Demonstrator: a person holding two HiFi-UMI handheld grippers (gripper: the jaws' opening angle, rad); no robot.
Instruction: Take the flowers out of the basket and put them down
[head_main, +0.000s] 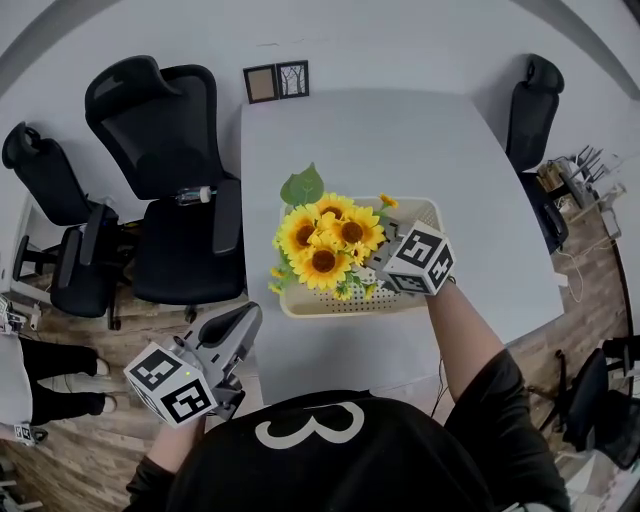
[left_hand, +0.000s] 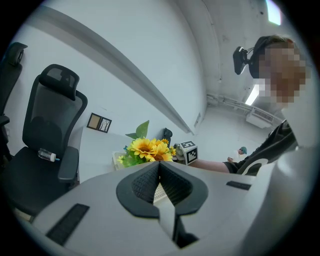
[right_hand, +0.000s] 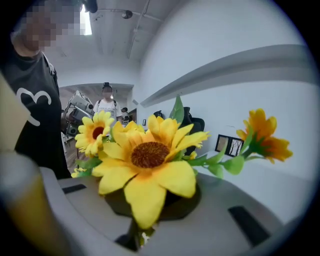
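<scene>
A bunch of yellow sunflowers (head_main: 325, 240) with green leaves stands in a cream perforated basket (head_main: 430, 207) on the white table (head_main: 350, 130). My right gripper (head_main: 375, 268) reaches into the basket from the right and is shut on the stems low in the bunch. In the right gripper view a big sunflower (right_hand: 150, 155) fills the space over the jaws, its stem running down between them (right_hand: 134, 232). My left gripper (head_main: 243, 322) hangs shut and empty off the table's near left corner. In the left gripper view its pads (left_hand: 160, 170) meet, with the flowers (left_hand: 147, 148) beyond.
Two small picture frames (head_main: 277, 81) stand at the table's far edge. Black office chairs sit left of the table (head_main: 165, 170) and at the far right (head_main: 530, 100). Another person stands far off in the room (right_hand: 106, 102).
</scene>
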